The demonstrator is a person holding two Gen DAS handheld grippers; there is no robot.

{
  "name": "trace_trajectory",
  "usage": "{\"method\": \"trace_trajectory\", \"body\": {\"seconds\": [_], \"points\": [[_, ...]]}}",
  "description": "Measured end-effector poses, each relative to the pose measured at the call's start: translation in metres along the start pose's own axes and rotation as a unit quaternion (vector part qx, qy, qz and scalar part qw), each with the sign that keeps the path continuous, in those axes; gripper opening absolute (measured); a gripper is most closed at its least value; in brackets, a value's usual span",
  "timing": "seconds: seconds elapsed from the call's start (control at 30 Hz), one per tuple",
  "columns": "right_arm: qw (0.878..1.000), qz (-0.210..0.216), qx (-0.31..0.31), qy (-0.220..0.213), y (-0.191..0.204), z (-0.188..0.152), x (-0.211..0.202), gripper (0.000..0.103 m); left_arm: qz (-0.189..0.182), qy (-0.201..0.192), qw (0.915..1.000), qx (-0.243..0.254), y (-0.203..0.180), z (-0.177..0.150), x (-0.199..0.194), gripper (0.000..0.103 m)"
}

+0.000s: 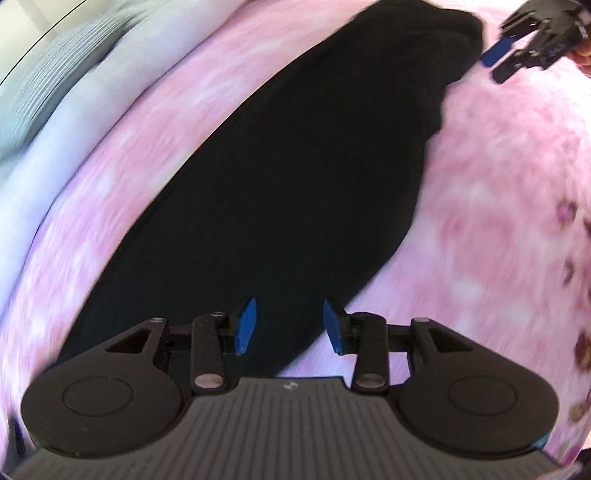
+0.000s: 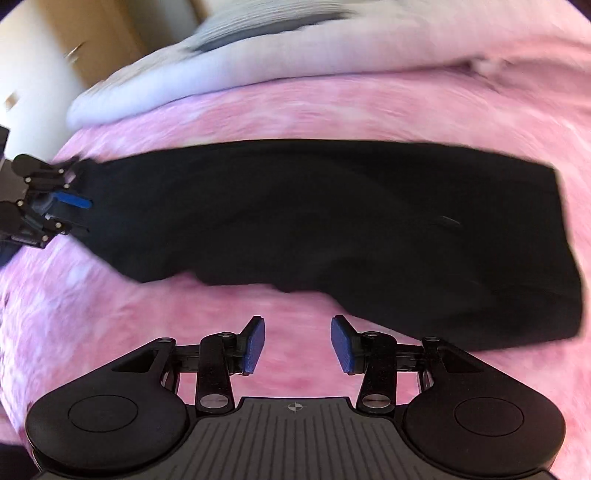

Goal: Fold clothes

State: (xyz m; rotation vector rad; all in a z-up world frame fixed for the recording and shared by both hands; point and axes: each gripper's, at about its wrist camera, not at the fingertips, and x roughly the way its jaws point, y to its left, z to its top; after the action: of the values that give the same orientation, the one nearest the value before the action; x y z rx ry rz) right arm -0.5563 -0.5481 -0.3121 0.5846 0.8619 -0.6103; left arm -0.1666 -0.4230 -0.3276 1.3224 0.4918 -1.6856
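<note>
A long black garment (image 1: 295, 177) lies folded lengthwise on a pink fleece blanket (image 1: 498, 192). My left gripper (image 1: 290, 325) is open and empty, just above the garment's near end. In the right wrist view the garment (image 2: 332, 221) stretches across the pink blanket (image 2: 295, 110). My right gripper (image 2: 298, 345) is open and empty over the blanket, just short of the garment's near edge. The right gripper also shows in the left wrist view (image 1: 498, 62), open by the garment's far end. The left gripper shows in the right wrist view (image 2: 79, 214) at the garment's left end.
A pale lilac folded cloth (image 2: 221, 74) and a grey ribbed fabric (image 2: 258, 26) lie beyond the blanket. A wooden cabinet (image 2: 92, 33) stands behind. A dark floral pattern (image 1: 576, 258) marks the blanket's right edge.
</note>
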Motion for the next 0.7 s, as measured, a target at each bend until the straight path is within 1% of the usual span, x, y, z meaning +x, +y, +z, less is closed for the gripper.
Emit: {"method": "trace_trajectory", "body": {"seconds": [0.07, 0.17, 0.3, 0.37, 0.4, 0.47, 0.5, 0.53, 0.6, 0.67, 0.7], "points": [[1.0, 0.0, -0.017, -0.002, 0.03, 0.015, 0.01, 0.044, 0.021, 0.007, 0.9994, -0.025, 0.031, -0.033, -0.008, 0.038], [0.999, -0.011, -0.035, -0.008, 0.074, 0.04, 0.03, 0.045, 0.062, 0.005, 0.9963, -0.059, 0.098, -0.079, -0.013, 0.04], [0.998, -0.042, -0.05, -0.013, 0.138, 0.076, 0.068, 0.045, 0.087, -0.011, 0.9904, -0.106, 0.204, -0.134, -0.008, 0.041], [0.998, -0.053, -0.044, -0.013, 0.168, 0.088, 0.087, 0.045, 0.092, -0.018, 0.9861, -0.137, 0.254, -0.156, -0.001, 0.041], [0.998, -0.054, -0.039, -0.013, 0.182, 0.094, 0.097, 0.045, 0.092, -0.022, 0.9842, -0.15, 0.277, -0.166, 0.003, 0.041], [0.998, -0.053, -0.03, -0.01, 0.212, 0.109, 0.121, 0.045, 0.081, -0.031, 0.9839, -0.157, 0.304, -0.178, 0.015, 0.042], [0.998, -0.05, -0.03, -0.007, 0.228, 0.115, 0.134, 0.045, 0.075, -0.036, 0.9836, -0.16, 0.317, -0.185, 0.021, 0.045], [0.998, -0.045, -0.035, -0.005, 0.244, 0.121, 0.146, 0.045, 0.069, -0.04, 0.9833, -0.163, 0.33, -0.191, 0.027, 0.047], [0.998, -0.031, -0.052, 0.001, 0.275, 0.13, 0.164, 0.045, 0.056, -0.051, 0.9826, -0.169, 0.356, -0.202, 0.039, 0.047], [0.997, -0.009, -0.082, 0.008, 0.305, 0.137, 0.183, 0.045, 0.032, -0.074, 0.9826, -0.167, 0.364, -0.206, 0.046, 0.047], [0.995, -0.004, -0.095, 0.012, 0.316, 0.139, 0.19, 0.045, 0.02, -0.08, 0.9825, -0.167, 0.366, -0.208, 0.048, 0.045]]}}
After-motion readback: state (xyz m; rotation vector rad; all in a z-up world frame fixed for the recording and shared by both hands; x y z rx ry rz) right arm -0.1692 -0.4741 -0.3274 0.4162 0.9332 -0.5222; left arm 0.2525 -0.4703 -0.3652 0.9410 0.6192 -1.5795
